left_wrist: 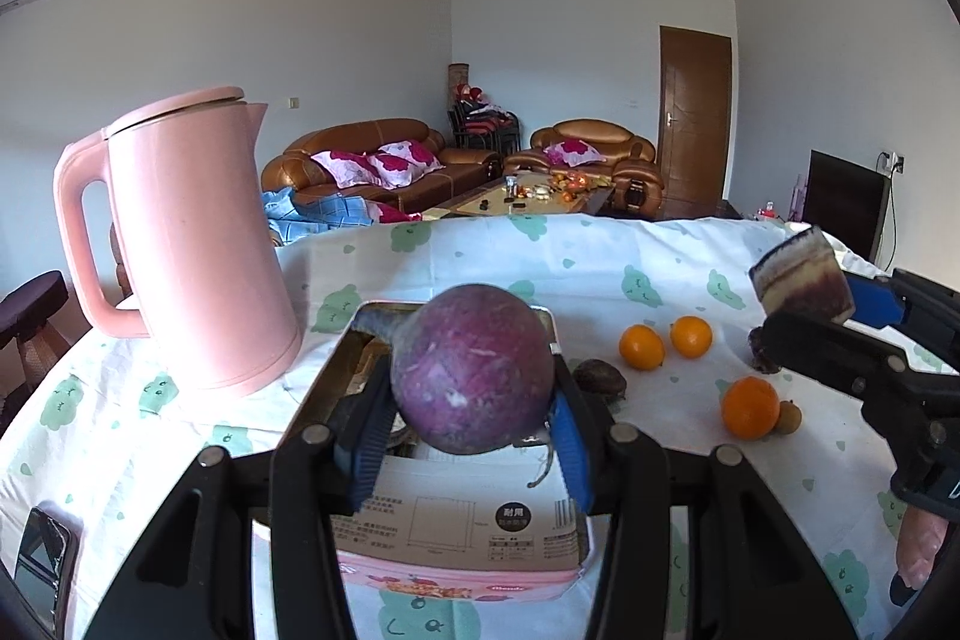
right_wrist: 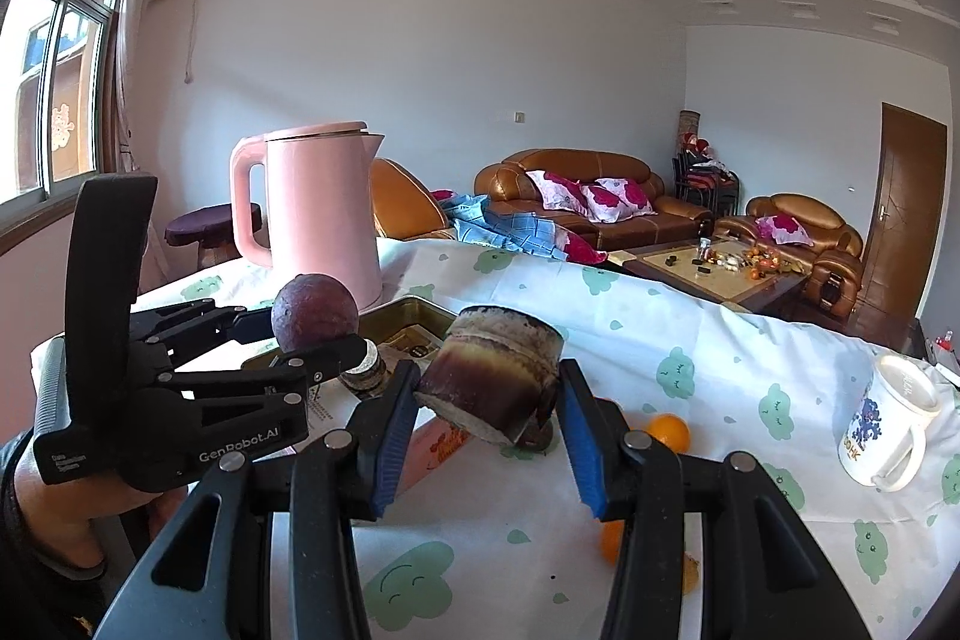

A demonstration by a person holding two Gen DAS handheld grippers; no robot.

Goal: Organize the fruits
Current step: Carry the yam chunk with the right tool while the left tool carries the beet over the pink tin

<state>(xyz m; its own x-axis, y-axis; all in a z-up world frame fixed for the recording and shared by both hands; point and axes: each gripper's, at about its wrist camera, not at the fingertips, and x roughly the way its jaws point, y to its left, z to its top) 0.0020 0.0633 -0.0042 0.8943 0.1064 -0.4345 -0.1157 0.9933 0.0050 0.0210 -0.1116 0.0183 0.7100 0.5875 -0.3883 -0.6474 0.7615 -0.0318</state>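
My left gripper is shut on a round purple fruit and holds it above an open pink tin box. In the right wrist view the left gripper holds that fruit over the box. My right gripper is shut on a short piece of dark sugarcane, held above the cloth; it shows in the left wrist view at the right. Three oranges and a dark passion fruit lie on the tablecloth.
A pink electric kettle stands left of the box. A white printed mug lies on its side at the right. A phone lies at the near left. A small brown fruit sits beside one orange. Sofas stand beyond the table.
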